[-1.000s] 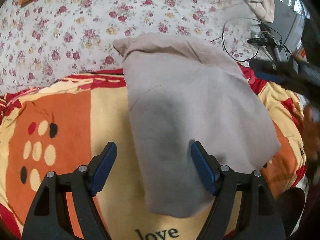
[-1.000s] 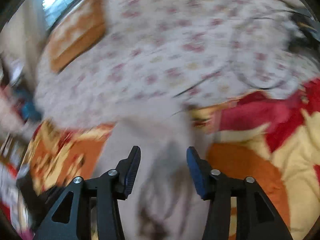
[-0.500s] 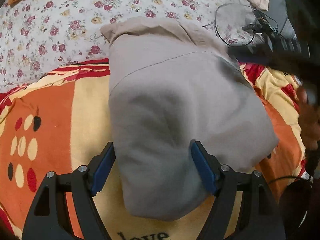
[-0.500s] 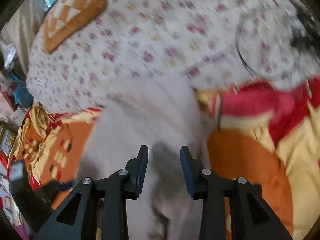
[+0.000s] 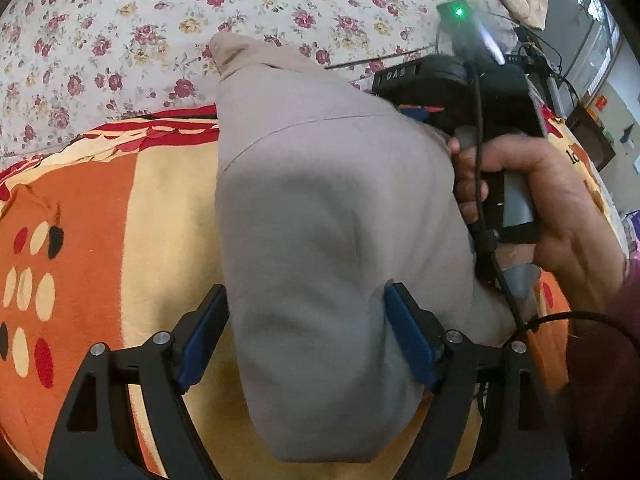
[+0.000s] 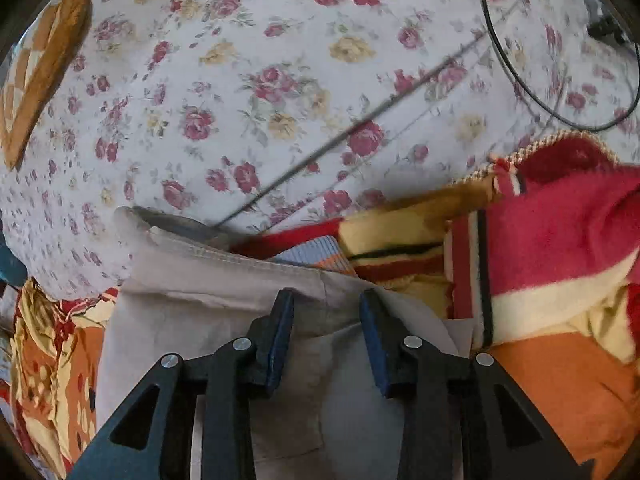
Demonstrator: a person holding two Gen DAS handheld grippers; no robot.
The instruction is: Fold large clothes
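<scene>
Garment (image 5: 328,216): grey-beige, folded into a thick pad, lying on the orange, yellow and red blanket (image 5: 120,208) on the bed, directly ahead of your left tool (image 5: 306,332) and running away from it toward the floral sheet (image 5: 120,32).

Left tool: jaws wide, one to each side of the pad's near end. You hold nothing with it; whether the pads brush the cloth cannot be told.

Right hand (image 5: 536,208): seen only from the left wrist, to the right of the pad, wrapped round the handle of the right tool, whose black body reaches toward the pad's far right corner.

Right tool (image 6: 326,336): jaws narrow with a gap between, low over the stitched hem of the garment (image 6: 224,320). No cloth is visibly pinched; count it as empty.

Step in hand, as judged: the folding looks nearly done, and you are squaring or setting up a last fold. Next move calls for the right tool to close on the hem edge just ahead of it while the left steadies the near end.

View differences: the left wrist shows the whole pad and your hand; the right wrist shows the hem seam, a blue ribbed scrap (image 6: 316,252) beyond it, the bunched red blanket edge and a black cable loop (image 6: 516,76).
</scene>
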